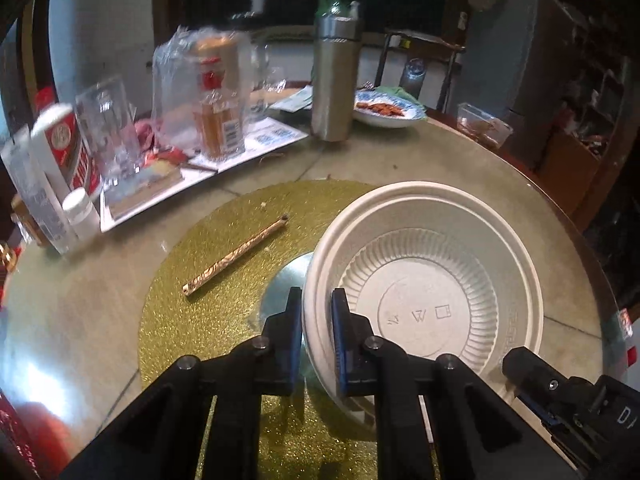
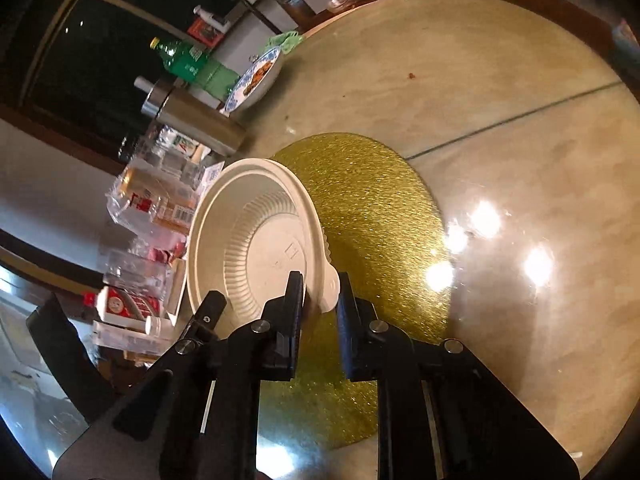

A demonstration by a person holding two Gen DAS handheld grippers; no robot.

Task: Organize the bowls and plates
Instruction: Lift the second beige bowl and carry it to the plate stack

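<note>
A white ribbed plastic bowl (image 1: 424, 276) is held above the gold glitter mat (image 1: 224, 280) on the round table. My left gripper (image 1: 317, 312) is shut on the bowl's near-left rim, one finger inside and one outside. My right gripper (image 2: 322, 296) straddles the bowl's rim tab (image 2: 330, 284) on the other side; its body shows at the lower right of the left wrist view (image 1: 560, 384). The bowl (image 2: 256, 240) looks tilted in the right wrist view. A blue-patterned plate with food (image 1: 386, 110) sits at the table's far side.
A patterned stick (image 1: 236, 256) lies on the mat. A steel flask (image 1: 334, 76), a green bottle (image 2: 188, 62), a wrapped bottle (image 1: 218, 96), glasses, a red-and-white box (image 1: 64, 148) and a tray crowd the left and back. A clear container (image 1: 484, 124) stands far right.
</note>
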